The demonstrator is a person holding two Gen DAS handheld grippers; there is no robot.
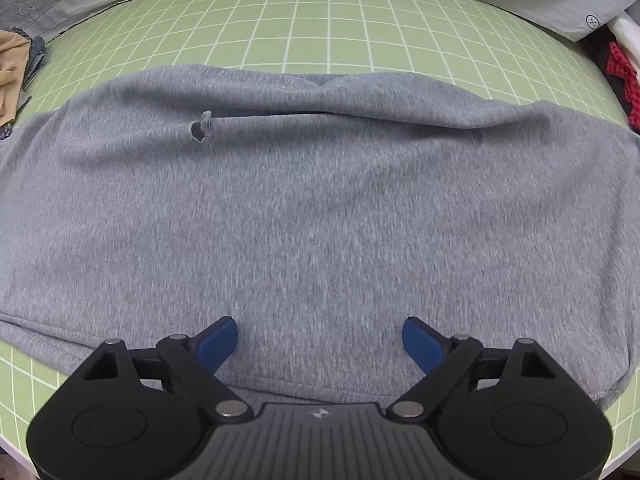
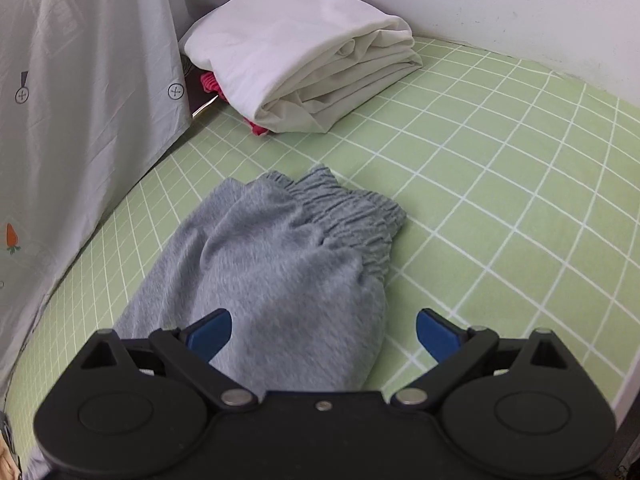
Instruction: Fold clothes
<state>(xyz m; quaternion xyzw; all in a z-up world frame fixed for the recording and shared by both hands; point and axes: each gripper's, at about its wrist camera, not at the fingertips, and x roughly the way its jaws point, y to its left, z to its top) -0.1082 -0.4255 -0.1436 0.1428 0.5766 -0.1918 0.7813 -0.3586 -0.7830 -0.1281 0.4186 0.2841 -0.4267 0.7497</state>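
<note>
Grey trousers (image 1: 312, 208) lie spread flat on the green checked sheet (image 1: 320, 20), filling the ground just beyond the left tongs (image 1: 320, 340), which gape wide with nothing gripped. The right tongs (image 2: 324, 332) stand open too (also empty) over the near end of the trousers, whose gathered waistband (image 2: 352, 208) lies farther off, toward a folded white cloth (image 2: 296, 52).

Sweatpants (image 2: 288, 264) lie on the sheet (image 2: 500, 200), folded pile (image 2: 304, 52) behind.
</note>
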